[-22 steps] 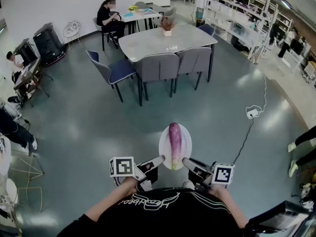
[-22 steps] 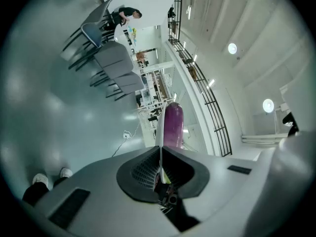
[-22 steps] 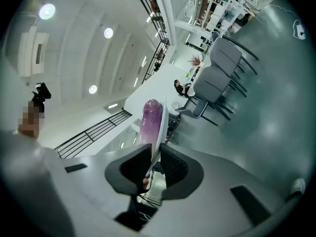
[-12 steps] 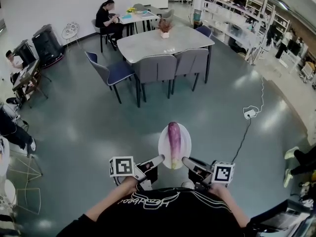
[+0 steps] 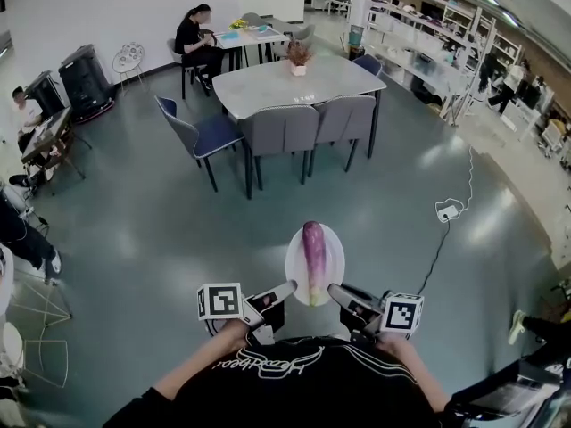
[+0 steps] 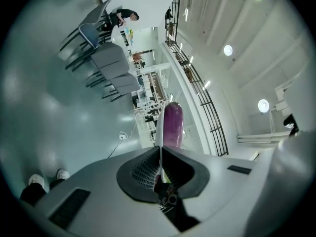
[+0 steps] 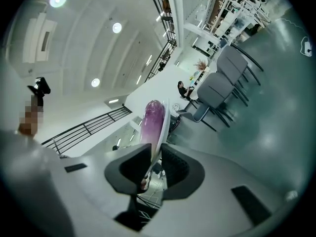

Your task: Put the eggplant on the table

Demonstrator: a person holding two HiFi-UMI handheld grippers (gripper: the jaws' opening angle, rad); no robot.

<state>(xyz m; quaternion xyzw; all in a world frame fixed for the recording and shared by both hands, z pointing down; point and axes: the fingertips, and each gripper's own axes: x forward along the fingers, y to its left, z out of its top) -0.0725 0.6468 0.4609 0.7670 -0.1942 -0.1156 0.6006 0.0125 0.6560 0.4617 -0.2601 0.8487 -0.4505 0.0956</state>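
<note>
Both grippers are pinching a white plate [image 5: 293,273]. The left gripper [image 5: 287,290] is on its left rim and the right gripper [image 5: 335,291] on its right rim, jaws closed down to the thin edge in both gripper views. The eggplant [image 5: 313,250] is lying along the plate's middle, long axis pointing away from the person toward the grey dining table [image 5: 294,77], well ahead. Open floor is lying between. Chairs [image 5: 284,125] are lining the near edge, so reaching over a chair-free stretch is likely needed.
</note>
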